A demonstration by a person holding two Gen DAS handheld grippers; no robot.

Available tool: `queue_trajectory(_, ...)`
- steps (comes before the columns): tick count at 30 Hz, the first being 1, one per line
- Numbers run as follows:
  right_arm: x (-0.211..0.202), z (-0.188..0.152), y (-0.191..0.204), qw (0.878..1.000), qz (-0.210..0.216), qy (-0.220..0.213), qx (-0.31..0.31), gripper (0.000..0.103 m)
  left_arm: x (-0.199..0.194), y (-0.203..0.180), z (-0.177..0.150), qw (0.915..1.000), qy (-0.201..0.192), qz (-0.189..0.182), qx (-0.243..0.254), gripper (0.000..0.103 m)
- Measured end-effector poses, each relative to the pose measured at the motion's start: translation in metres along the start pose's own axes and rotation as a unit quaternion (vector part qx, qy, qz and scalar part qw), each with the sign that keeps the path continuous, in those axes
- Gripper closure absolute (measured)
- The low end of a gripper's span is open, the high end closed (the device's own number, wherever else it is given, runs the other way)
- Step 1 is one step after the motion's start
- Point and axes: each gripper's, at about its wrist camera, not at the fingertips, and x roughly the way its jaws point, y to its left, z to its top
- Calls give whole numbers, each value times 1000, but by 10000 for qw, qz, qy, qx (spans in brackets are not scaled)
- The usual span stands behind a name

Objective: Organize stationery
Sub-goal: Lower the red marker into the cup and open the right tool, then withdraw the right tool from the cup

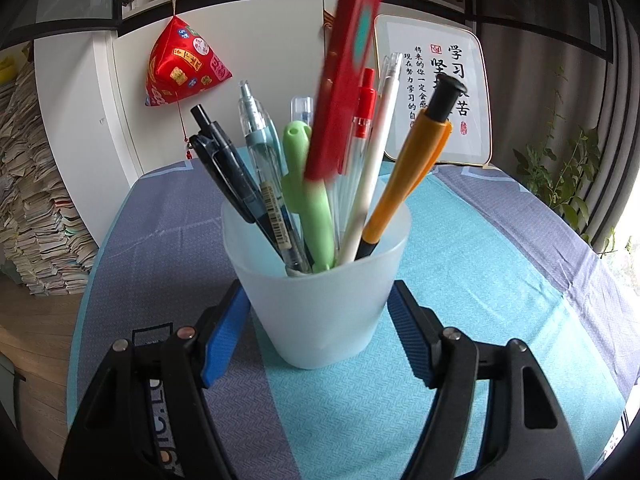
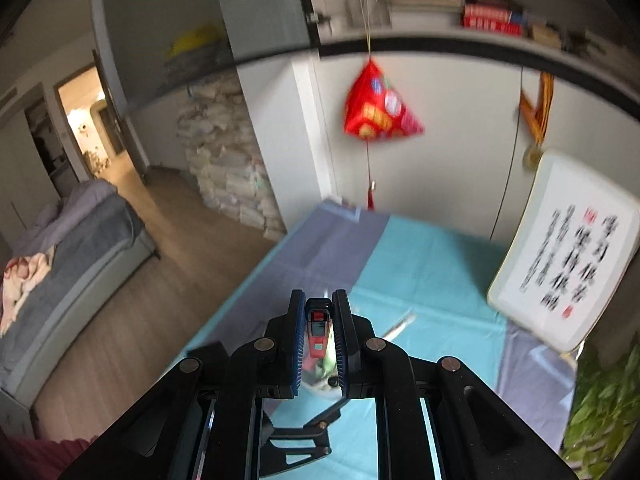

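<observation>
Red cutter (image 1: 348, 68) stands near upright, lower end among the pens above the cup (image 1: 320, 284).
Right gripper (image 2: 319, 320) clenches its top, pointing down over the cloth (image 1: 460, 264); left gripper (image 1: 316, 312) grips the cup at mid-cloth. Green pen (image 1: 310, 196) and orange pen (image 1: 404, 184) crowd the cutter.

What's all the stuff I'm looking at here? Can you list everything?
cup: one, frosted white, on the cloth, between the left gripper's fingers
pens: about eight, black, clear, green, red, white, orange, standing in the cup
red utility knife: one, held above the cup
tablecloth: one, teal and grey, over the table
red pouch: one, hanging on the white cabinet
calligraphy plaque: one, white, leaning at the table's back
plant: green, right edge
paper stacks: on the floor, left
bed: grey, in the right wrist view
left gripper: closed on the cup
right gripper: closed on the knife
</observation>
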Motion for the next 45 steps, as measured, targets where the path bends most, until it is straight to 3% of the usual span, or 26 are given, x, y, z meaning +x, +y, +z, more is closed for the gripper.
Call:
queue_trajectory(7, 36, -16, -9, 9987, 59, 474, 152, 89, 1, 0, 0, 10000, 1, -4, -4, 33)
queue_trajectory(21, 55, -34, -2, 9966, 77, 811, 121, 89, 1, 0, 0, 10000, 5, -3, -4, 33)
queue_trajectory(29, 46, -38, -10, 9966, 195, 743, 313, 89, 2, -1, -1, 10000, 8, -4, -11, 32)
queue_trajectory(31, 28, -39, -18, 9968, 346, 469, 555, 86, 2, -1, -1, 10000, 9, -4, -12, 32)
queue_trajectory(33, 9, -44, -24, 9970, 301, 167, 691, 61, 2, -1, -1, 10000, 9, -1, -9, 32)
queue_trajectory(35, -9, -53, -30, 9969, 92, -136, 771, 51, 2, -1, 0, 10000, 9, -4, -12, 32)
queue_trajectory(38, -30, -83, -42, 9944, -234, -427, 941, 51, 2, -1, -1, 10000, 9, 0, -9, 32)
queue_trajectory(45, -34, -161, -82, 9803, -435, -74, 1927, 51, -5, -2, 3, 9998, -99, 57, -136, 29)
